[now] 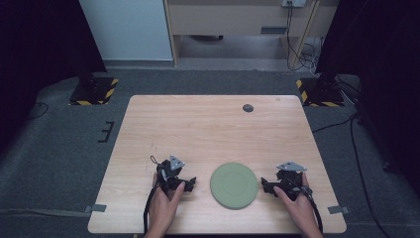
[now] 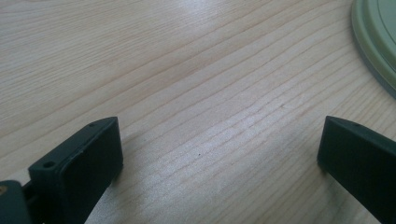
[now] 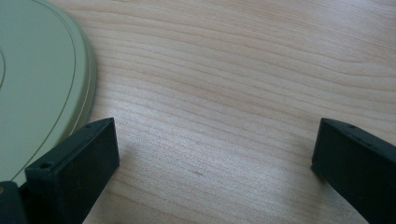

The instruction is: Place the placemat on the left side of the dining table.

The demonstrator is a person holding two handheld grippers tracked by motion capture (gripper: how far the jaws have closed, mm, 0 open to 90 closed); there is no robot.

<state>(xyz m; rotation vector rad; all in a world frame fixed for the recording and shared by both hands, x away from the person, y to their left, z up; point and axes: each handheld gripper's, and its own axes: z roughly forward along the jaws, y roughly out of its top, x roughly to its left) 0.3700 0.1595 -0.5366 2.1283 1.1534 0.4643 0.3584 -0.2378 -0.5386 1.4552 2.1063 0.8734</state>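
We see the plate (image 1: 234, 185) lying on the table (image 1: 208, 129) near its front edge, between our left tongs (image 1: 187, 184) and right tongs (image 1: 267, 187), each just beside it. A small disc (image 1: 248, 108) sits near the back edge, well apart.

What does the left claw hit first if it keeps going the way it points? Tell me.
Nothing, most likely. The left claw stands open over bare table, and wood runs ahead to the frame's top. The green plate lies off to one side, apart from that line, though depth is hard to judge.
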